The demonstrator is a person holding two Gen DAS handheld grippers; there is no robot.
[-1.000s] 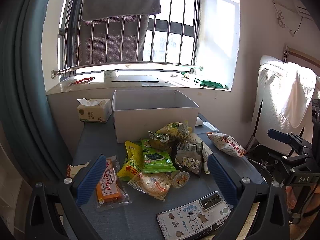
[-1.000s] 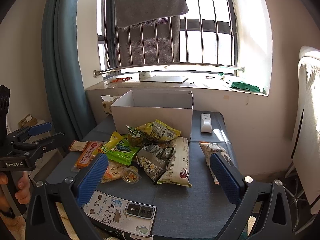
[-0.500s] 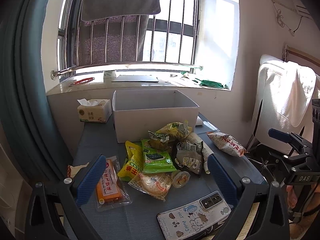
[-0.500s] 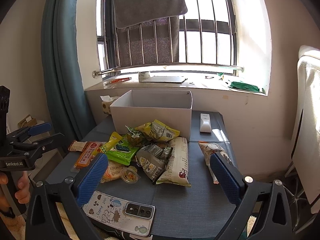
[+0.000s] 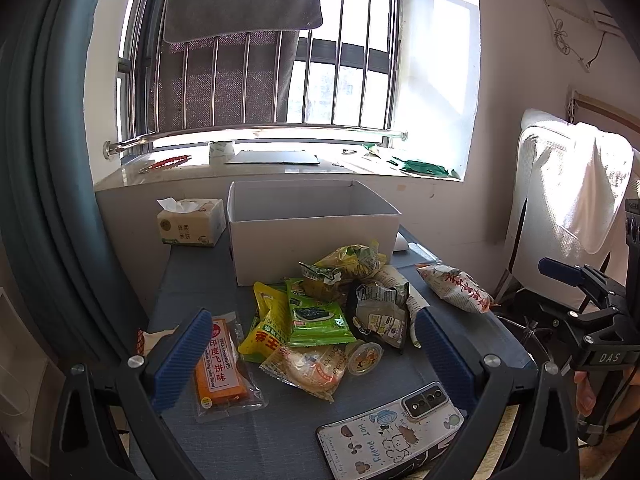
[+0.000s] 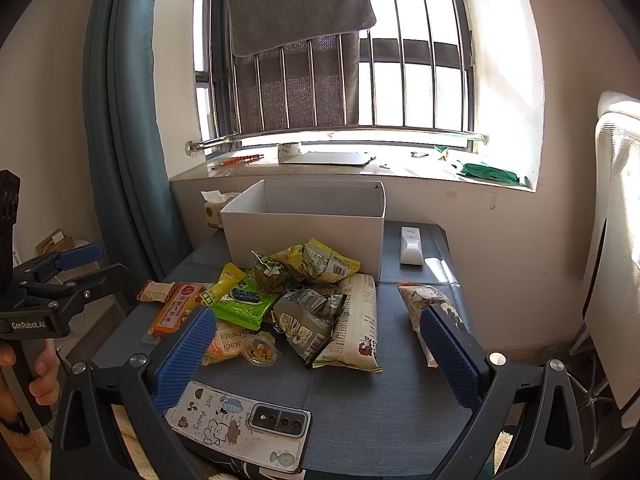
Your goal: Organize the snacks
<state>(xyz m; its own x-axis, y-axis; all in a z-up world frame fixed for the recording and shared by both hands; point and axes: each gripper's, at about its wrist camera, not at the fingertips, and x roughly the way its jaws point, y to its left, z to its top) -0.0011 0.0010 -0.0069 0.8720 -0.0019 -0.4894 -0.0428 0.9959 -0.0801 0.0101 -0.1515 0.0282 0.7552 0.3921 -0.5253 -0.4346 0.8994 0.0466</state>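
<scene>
Two sets of tongs, both spread wide and gripping nothing: my left gripper (image 5: 308,354) and my right gripper (image 6: 320,354) hover over the near edge of the grey table (image 6: 360,420). Snacks sit heaped mid-table, just in front of the white box (image 5: 312,236), whose open top faces up. Orange biscuit pack (image 5: 220,364) lies flat at the left of the heap, long axis running away from me toward the window. Long white bag (image 6: 356,320) points the same way, its far end near the box. Red-and-white bag (image 5: 454,288) lies apart on the right, angled across the table, near that edge. A phone (image 6: 240,428) lies at the near edge. Bare cloth shows on the right between heap and edge
</scene>
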